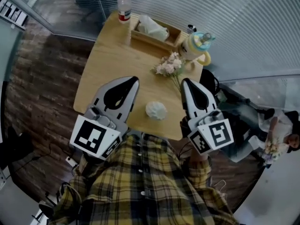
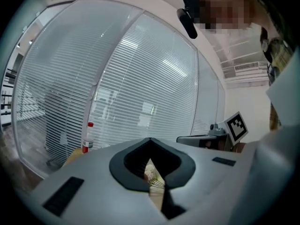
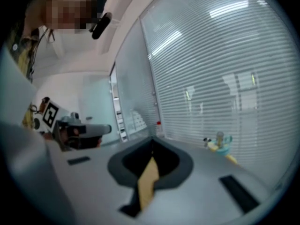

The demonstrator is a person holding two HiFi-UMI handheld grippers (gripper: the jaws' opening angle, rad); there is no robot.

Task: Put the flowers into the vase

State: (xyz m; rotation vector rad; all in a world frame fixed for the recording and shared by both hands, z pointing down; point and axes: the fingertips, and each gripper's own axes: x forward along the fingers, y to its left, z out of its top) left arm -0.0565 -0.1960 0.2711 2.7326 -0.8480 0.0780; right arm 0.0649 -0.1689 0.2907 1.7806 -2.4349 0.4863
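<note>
The left gripper (image 1: 133,81) and right gripper (image 1: 186,83) are hovering over the table (image 1: 112,55), jaws pressed together, gripping nothing; the flowers (image 1: 169,65) are lying beyond them, just beside a yellow jug (image 1: 196,48).

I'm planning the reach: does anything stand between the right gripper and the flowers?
Nothing visible does. The flowers lie on bare table just beyond the right gripper; the white round thing sits off to its left.
</note>
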